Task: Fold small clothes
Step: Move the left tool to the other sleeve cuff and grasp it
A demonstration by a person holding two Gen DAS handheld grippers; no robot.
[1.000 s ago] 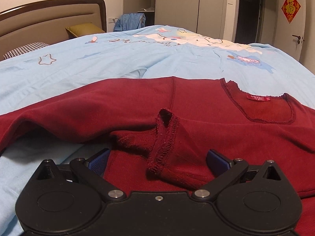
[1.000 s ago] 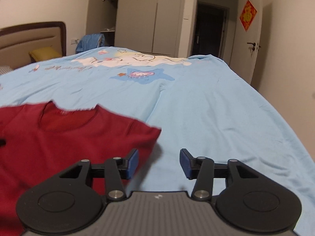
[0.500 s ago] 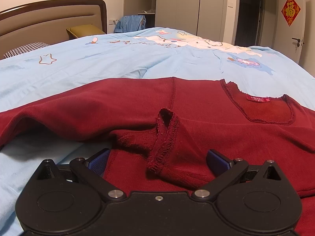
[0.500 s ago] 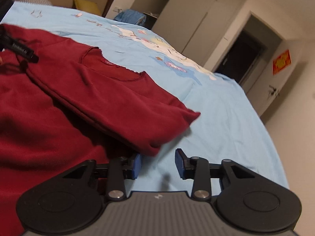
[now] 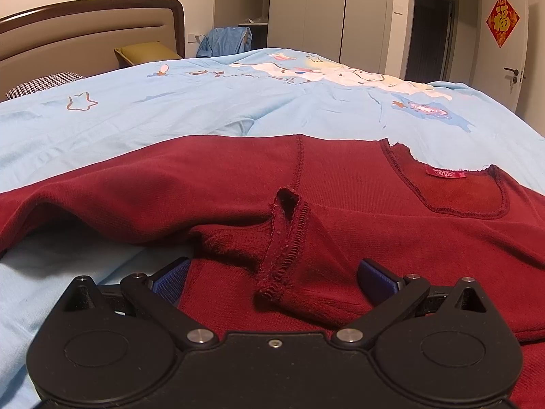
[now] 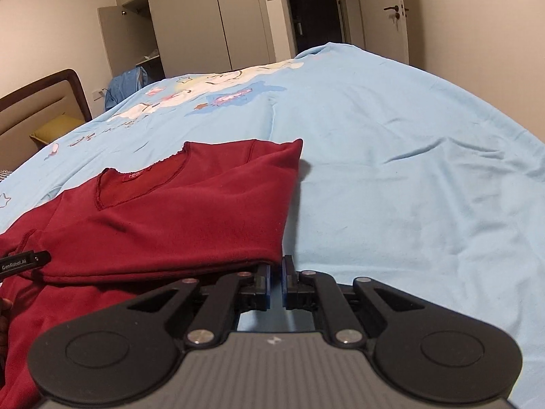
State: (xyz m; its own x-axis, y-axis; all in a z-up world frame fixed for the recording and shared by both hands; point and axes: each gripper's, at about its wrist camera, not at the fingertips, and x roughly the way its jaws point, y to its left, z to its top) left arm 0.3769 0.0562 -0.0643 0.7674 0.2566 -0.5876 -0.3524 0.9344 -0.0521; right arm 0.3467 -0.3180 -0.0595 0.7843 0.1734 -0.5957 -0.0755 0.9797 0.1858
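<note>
Left and right wrist views, one moment of folding. We see a dark red top (image 5: 391,238) lying on a bed covered by a light blue duvet (image 5: 204,112) printed with cartoon figures; we take the top's neckline (image 5: 453,187), with its red label (image 5: 445,172), as our landmark.

Left view: our left gripper (image 5: 272,281) rests low on the cloth on the near side of the neckline, its blue-padded fingers (image 5: 170,277) spread wide. A sleeve cuff (image 5: 287,238) with a stitched hem lies folded across the body of the top, between the fingers and touching neither pad. A long sleeve (image 5: 119,197) stretches away to the left of the neckline.

Right view: our right gripper (image 6: 276,283) sits at the near right corner of the top (image 6: 190,218), on the near side of the neckline (image 6: 136,184). Its fingers (image 6: 264,284) stand almost together, a thin gap showing between the pads; the folded edge of the cloth reaches them, but we cannot tell whether any fabric is pinched. The right side of the top is folded in, giving a straight edge beside bare duvet (image 6: 408,170). The tip of the left gripper (image 6: 24,259) shows at the left margin, lying on the cloth.

Beyond the neckline stand a headboard (image 5: 88,34), a wardrobe (image 5: 306,10) and a door (image 5: 514,44).
</note>
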